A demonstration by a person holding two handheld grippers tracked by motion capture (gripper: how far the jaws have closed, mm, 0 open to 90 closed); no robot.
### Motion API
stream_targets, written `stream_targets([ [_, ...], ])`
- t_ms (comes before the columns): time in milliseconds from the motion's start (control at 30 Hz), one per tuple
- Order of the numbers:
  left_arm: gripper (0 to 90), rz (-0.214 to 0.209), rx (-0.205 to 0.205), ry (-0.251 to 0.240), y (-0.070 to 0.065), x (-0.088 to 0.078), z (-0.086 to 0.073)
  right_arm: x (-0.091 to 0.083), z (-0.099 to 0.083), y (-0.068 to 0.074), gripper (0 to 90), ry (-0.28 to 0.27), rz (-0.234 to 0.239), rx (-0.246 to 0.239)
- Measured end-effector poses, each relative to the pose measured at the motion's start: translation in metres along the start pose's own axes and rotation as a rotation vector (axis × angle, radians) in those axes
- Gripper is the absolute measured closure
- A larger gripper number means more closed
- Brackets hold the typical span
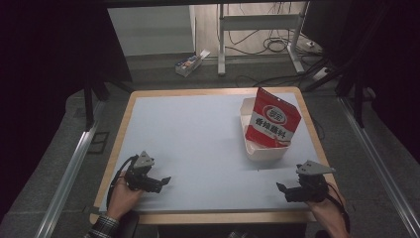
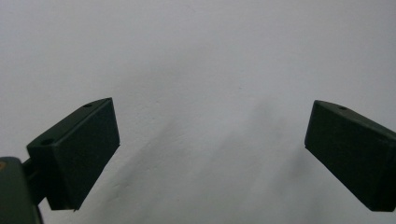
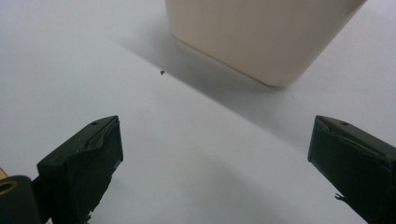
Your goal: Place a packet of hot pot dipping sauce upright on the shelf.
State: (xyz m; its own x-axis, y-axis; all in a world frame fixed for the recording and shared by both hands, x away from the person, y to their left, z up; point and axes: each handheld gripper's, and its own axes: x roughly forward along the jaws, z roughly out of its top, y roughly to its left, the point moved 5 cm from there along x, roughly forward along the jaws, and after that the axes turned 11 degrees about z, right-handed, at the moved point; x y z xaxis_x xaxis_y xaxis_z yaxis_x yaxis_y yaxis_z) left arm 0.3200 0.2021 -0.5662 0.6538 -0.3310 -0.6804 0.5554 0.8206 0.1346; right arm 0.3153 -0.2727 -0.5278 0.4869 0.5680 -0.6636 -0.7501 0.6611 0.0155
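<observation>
A: Black jaws on the left gripper (image 1: 166,180) stand wide apart with nothing between them, low over bare table (image 1: 198,134) at the near left.

B: And the right gripper (image 1: 280,188)?

A: Same: spread and empty, near the right edge, aimed toward the tub (image 1: 265,153). In the right gripper view the tub's (image 3: 261,32) rounded cream corner sits just ahead.

B: So what step is this?

A: A resting pose, I'd judge; nothing is held or touched. The bag (image 1: 273,120) stands in the tub at the far right, well apart from both grippers.

B: How is it lying?

A: Upright, long axis near vertical and leaning a little, printed red face toward the person, top edge up.

B: Next move?

A: Probably the right gripper rises, reaches past the tub's near wall and closes on the bag's top edge.
</observation>
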Motion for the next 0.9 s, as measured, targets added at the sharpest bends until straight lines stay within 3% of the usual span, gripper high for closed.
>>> stream_targets([
  [900,3.2,0.004,0.009,-0.003,0.0,0.001,0.0,0.014,-0.012,-0.001,3.0,0.082,0.023,-0.006],
])
